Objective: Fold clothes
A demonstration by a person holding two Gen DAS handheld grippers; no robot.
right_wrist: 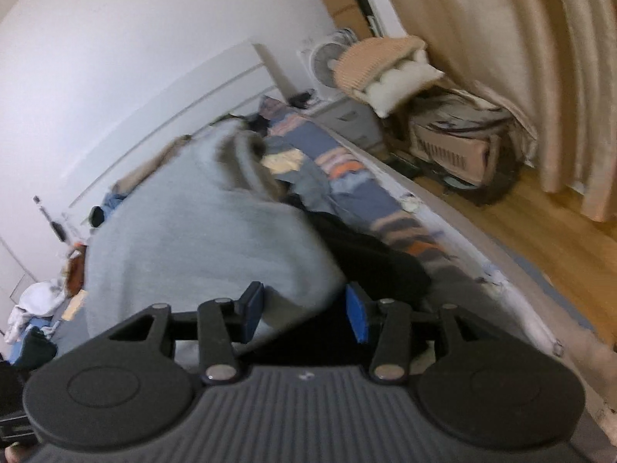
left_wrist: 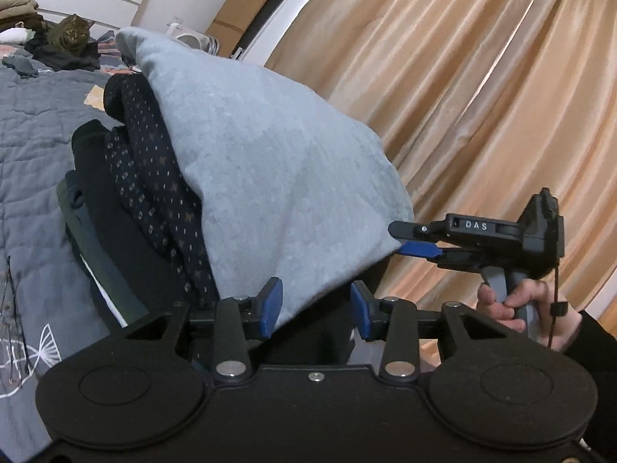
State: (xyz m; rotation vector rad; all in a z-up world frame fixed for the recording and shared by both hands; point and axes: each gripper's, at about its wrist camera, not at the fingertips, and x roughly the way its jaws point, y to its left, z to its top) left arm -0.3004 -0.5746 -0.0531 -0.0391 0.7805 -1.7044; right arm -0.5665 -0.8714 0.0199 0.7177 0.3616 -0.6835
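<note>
Left wrist view: left gripper (left_wrist: pixel 317 310) jaws apart, lower edge of light grey garment (left_wrist: pixel 270 177) between blue pads, not pinched. Garment draped over dark dotted clothing (left_wrist: pixel 162 193) on grey quilted bed (left_wrist: pixel 34 146). Right gripper (left_wrist: pixel 401 240) at garment's right corner; grip on it could not be told. Cat (left_wrist: pixel 71 36) on far clothes pile.

Right wrist view, blurred: right gripper (right_wrist: pixel 304 310) jaws apart, grey garment (right_wrist: pixel 200 239) edge between pads, black clothing (right_wrist: pixel 370 258) beside. Beige curtain (right_wrist: pixel 520 58) at right.

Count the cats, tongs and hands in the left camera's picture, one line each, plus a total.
Cats: 1, the cat at the far end of the bed
Tongs: 2, left tongs and right tongs
Hands: 1, the hand holding the right tongs
Total: 4
</note>
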